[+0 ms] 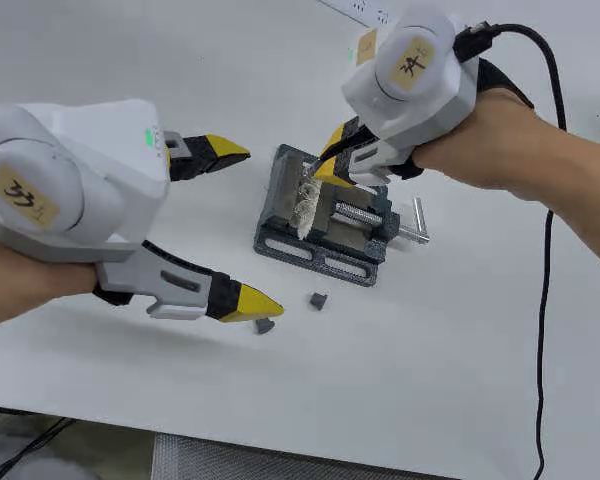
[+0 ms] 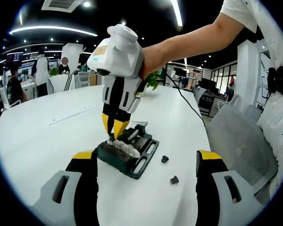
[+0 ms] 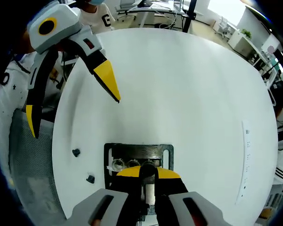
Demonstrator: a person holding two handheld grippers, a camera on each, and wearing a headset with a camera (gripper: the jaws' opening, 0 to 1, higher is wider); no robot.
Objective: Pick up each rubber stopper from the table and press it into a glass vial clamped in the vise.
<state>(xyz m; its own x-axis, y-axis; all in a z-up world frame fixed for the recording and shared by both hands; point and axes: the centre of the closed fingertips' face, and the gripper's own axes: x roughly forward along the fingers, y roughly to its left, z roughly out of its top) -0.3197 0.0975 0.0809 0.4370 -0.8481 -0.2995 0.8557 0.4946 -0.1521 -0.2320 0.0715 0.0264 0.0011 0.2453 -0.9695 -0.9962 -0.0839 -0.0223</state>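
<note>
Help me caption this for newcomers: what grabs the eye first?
The right gripper points down, jaws pinched on a dark stopper, over the glass vials in the grey vise mid-table. The left gripper hovers wide open beside it, near two loose stoppers on the white table.

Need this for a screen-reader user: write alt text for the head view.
The right gripper, jaws closed, points down onto glass vials clamped in a grey vise on a white table. The left gripper hovers open at the left, its lower jaw tip beside one of two loose rubber stoppers in front of the vise.
</note>
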